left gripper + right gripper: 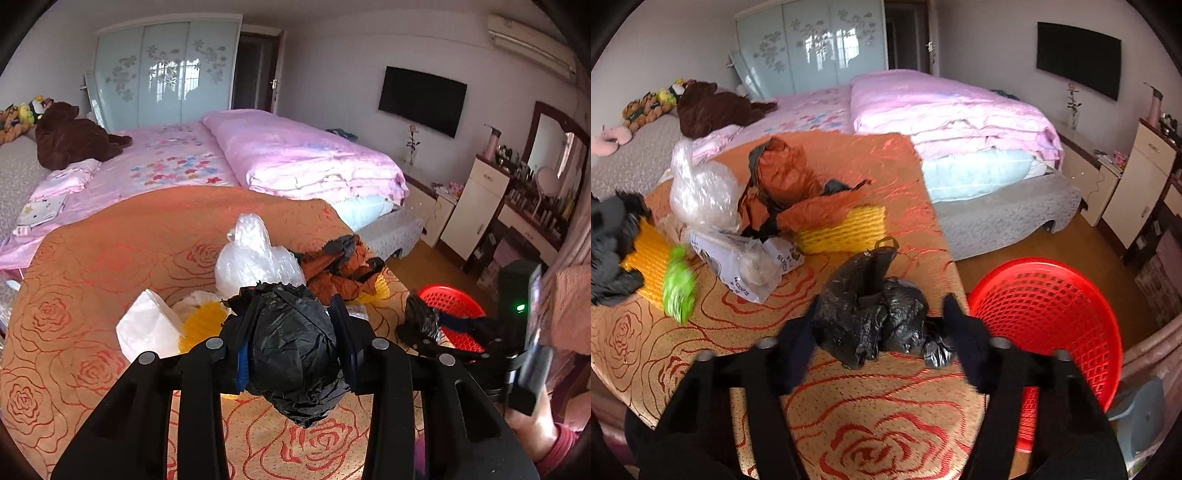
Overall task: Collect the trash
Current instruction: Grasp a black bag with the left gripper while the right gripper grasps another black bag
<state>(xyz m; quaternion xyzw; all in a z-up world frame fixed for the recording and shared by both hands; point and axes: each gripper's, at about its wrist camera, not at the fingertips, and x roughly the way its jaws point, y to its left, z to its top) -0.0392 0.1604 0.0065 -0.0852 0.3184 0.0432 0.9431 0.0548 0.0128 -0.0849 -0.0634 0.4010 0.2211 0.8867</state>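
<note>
A crumpled black bag [295,350] is pinched between the pads of the left hand-held gripper [293,345] and held above the rose-patterned surface [92,288]. A second black bag [871,317] (glossy, loosely bunched) is flanked by the fingers of the right hand-held gripper [879,328]; whether it is squeezed cannot be told. A red basket [1049,325] is seen just beside the surface's edge.

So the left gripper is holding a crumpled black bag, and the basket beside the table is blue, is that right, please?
Not quite: the basket beside the table is red, as the right wrist view shows. The rest holds: the left gripper is holding a crumpled black bag.
</note>
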